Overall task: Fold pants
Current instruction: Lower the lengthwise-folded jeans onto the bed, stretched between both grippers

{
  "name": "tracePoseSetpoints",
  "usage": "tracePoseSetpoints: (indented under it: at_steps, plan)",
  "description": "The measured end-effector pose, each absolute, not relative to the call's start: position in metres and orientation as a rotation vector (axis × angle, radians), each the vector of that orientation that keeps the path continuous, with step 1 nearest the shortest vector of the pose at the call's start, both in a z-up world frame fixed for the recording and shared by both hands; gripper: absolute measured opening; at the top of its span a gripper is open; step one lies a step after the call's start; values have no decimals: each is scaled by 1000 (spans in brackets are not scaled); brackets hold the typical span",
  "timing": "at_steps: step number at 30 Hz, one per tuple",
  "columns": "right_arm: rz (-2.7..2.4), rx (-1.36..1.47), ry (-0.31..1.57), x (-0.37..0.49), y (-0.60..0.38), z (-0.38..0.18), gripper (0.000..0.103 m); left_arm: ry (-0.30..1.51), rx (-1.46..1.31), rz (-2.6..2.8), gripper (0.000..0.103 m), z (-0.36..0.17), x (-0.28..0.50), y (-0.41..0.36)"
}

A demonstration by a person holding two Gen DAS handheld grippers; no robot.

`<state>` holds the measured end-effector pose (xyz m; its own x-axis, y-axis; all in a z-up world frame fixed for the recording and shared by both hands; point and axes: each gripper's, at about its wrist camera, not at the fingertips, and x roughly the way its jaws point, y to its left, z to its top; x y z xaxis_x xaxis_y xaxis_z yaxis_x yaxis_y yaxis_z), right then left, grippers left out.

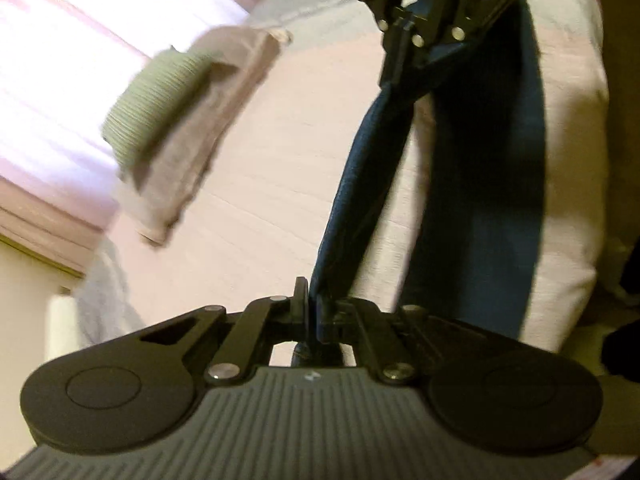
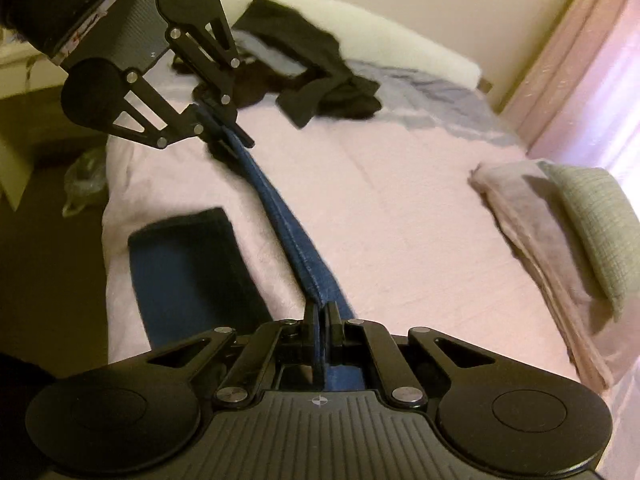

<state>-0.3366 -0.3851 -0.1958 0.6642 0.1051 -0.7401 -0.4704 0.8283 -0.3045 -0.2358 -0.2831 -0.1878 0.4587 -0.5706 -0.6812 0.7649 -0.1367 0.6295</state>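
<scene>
Here the blue denim pants (image 2: 288, 220) stretch taut above the pale pink quilted bedspread (image 2: 400, 200), their thick stitched edge running like a band between both tools. The left gripper (image 1: 311, 312) pinches one end of that edge between its pressed black fingers; the right gripper (image 2: 323, 320) clamps the other end the same way. The rest of the pants hangs in a broad, flat panel down the bed's near left side. Farther off lies a crumpled black garment (image 2: 312, 76). At the right rests a folded pinkish towel (image 2: 532, 232) topped by a ribbed green cloth (image 2: 592, 224).
</scene>
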Motion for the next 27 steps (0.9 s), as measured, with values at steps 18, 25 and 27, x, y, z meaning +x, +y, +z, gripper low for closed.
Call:
tracePoseSetpoints:
  at_steps: [18, 25, 27]
  plan:
    - [132, -174, 1146, -366, -403, -290, 46, 545, 1188, -1314, 25, -276, -262, -242]
    - [-353, 303, 1151, -435, -488, -278, 46, 402, 1223, -1399, 30, -294, -292, -283]
    - [-513, 467, 1082, -464, -520, -275, 46, 355, 1254, -1407, 30, -299, -300, -295]
